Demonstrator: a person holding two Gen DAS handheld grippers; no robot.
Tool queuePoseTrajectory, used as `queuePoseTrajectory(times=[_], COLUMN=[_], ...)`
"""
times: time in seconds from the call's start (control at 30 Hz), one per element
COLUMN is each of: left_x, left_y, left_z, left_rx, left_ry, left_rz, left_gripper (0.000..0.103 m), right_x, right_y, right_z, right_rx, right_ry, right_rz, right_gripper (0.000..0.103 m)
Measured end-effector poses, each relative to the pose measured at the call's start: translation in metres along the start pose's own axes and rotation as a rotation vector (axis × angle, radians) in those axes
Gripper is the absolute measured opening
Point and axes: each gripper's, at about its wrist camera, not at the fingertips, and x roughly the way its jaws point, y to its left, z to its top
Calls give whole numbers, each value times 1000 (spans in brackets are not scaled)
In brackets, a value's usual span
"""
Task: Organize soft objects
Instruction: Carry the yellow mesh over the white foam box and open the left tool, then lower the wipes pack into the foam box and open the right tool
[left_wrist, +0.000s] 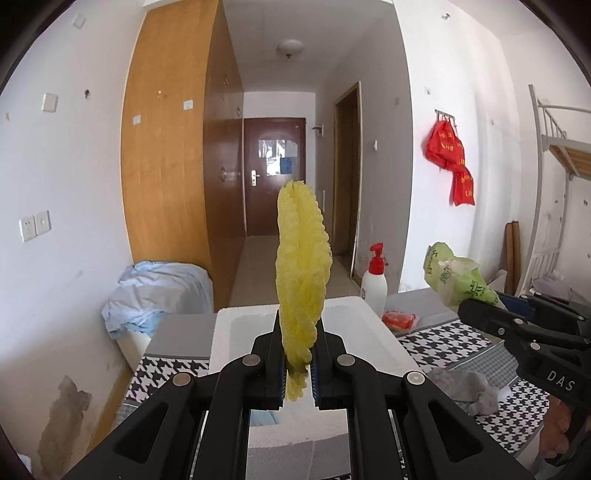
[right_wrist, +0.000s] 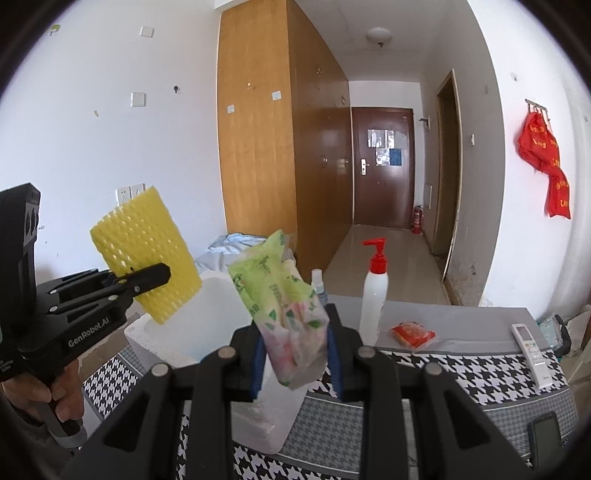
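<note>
My left gripper (left_wrist: 299, 363) is shut on a yellow foam net sleeve (left_wrist: 302, 266) and holds it upright above the white foam box (left_wrist: 223, 332). The sleeve also shows in the right wrist view (right_wrist: 146, 251), with the left gripper (right_wrist: 162, 275) clamped on it. My right gripper (right_wrist: 295, 354) is shut on a green tissue pack (right_wrist: 284, 306), held above the box's right side (right_wrist: 218, 310). In the left wrist view the right gripper (left_wrist: 469, 306) and its tissue pack (left_wrist: 458, 277) are at the right. A grey cloth (left_wrist: 465, 387) lies on the houndstooth table.
A white pump bottle with red top (right_wrist: 375, 295), a small spray bottle (right_wrist: 318, 282), a red snack packet (right_wrist: 412, 334), a remote control (right_wrist: 532, 354) and a phone (right_wrist: 546, 439) lie on the houndstooth cloth (right_wrist: 461, 373). A blue bundle of fabric (left_wrist: 155, 295) sits left of the table.
</note>
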Motion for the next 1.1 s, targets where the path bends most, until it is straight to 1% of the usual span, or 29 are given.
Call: queuePoseTrajectory(times=[0.37, 0.6, 0.7, 0.77, 0.8, 0.83, 0.9, 0.97, 1.03, 1.1], left_x=[16, 31, 34, 36, 37, 37, 35, 32, 29, 26], left_y=[6, 7, 10, 10, 11, 11, 11, 12, 12, 14], left_z=[-3, -9, -11, -13, -13, -13, -14, -14, -13, -12], left_rx=[-14, -18, -17, -11, -9, -7, -2, -2, -1, 3], left_ry=[49, 101, 120, 131, 130, 126, 110, 98, 85, 66], left_rz=[-10, -20, -28, -20, -15, -6, 9, 6, 9, 18], left_gripper=[11, 11, 14, 27, 44, 64, 80, 85, 95, 99], right_x=[10, 15, 16, 17, 18, 18, 19, 20, 21, 21], right_y=[5, 8, 9, 9, 9, 10, 11, 12, 13, 13], right_z=[3, 3, 4, 4, 4, 4, 4, 4, 5, 5], right_rx=[-12, -10, -6, -7, -6, -4, -6, -7, -8, -6], right_ry=[16, 28, 28, 29, 30, 31, 33, 35, 35, 34], right_rz=[2, -13, -17, -23, -23, -24, -27, -28, -30, -31], right_gripper=[33, 33, 33, 33, 33, 33, 33, 33, 33, 33])
